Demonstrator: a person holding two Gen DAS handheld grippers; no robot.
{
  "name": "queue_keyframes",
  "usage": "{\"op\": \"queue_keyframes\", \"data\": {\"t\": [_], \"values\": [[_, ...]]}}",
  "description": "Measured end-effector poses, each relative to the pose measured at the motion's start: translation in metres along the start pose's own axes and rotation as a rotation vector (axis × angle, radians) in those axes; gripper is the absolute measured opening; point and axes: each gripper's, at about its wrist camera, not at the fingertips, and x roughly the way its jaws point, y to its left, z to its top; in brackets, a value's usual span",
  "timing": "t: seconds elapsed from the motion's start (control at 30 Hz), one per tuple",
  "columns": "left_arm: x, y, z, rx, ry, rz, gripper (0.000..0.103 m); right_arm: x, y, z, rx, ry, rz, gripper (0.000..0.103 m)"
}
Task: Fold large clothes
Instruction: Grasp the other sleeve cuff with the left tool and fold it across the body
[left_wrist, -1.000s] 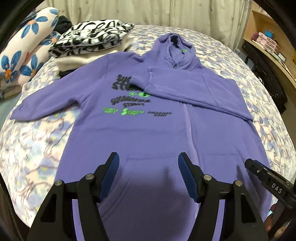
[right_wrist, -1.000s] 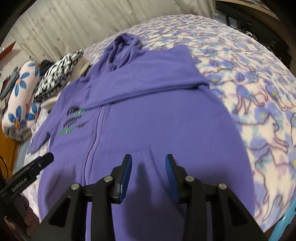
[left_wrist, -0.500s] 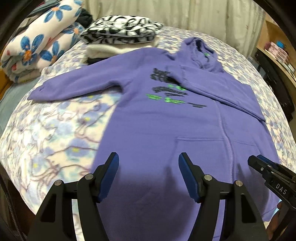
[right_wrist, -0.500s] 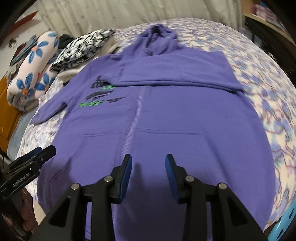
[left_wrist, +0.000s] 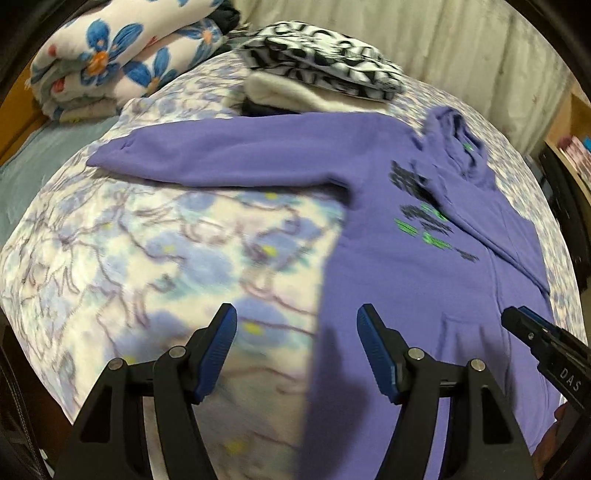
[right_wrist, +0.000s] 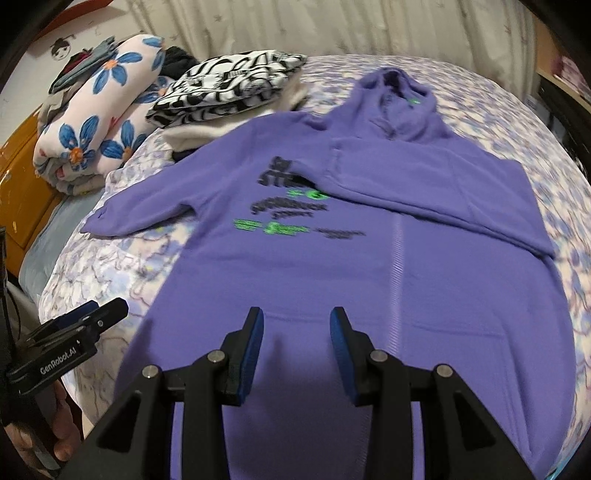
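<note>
A purple zip hoodie (right_wrist: 369, 280) with black and green print lies flat, front up, on the bed. Its right sleeve is folded across the chest (right_wrist: 424, 192); its left sleeve (left_wrist: 229, 162) stretches out to the left. My left gripper (left_wrist: 297, 332) is open and empty, above the hoodie's left side edge and the bedspread. My right gripper (right_wrist: 296, 332) is open and empty, above the hoodie's lower front near the pocket. The right gripper also shows in the left wrist view (left_wrist: 546, 350), and the left gripper shows in the right wrist view (right_wrist: 74, 332).
The bed has a blue floral bedspread (left_wrist: 147, 258). A stack of folded clothes with a black-and-white top (right_wrist: 229, 88) and a rolled flowered blanket (right_wrist: 99, 122) lie at the far left. A curtain (right_wrist: 332, 26) hangs behind; shelves (left_wrist: 572, 155) stand at the right.
Both grippers have swung to the left along the hoodie's lower part. The left one has gone from over the front pocket to the hoodie's left edge. Both stayed open; the hoodie has not moved.
</note>
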Motion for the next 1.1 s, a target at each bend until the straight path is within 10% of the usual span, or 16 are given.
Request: {"op": "queue_keyframes", "data": {"t": [0.87, 0.93, 1.0, 1.1], "values": [[0.135, 0.188, 0.124, -0.520, -0.008, -0.261, 0.066, 0.112, 0.093, 0.076, -0.057, 0.001, 0.074, 0.037], [0.141, 0.189, 0.134, -0.516, -0.018, -0.224, 0.051, 0.118, 0.091, 0.073, -0.048, 0.018, 0.080, 0.037], [0.142, 0.183, 0.139, -0.482, -0.025, -0.165, 0.014, 0.120, 0.086, 0.070, -0.036, 0.032, 0.082, 0.037], [0.131, 0.165, 0.145, -0.424, -0.061, -0.098, 0.008, 0.119, 0.076, 0.067, -0.011, 0.040, 0.089, 0.037]]}}
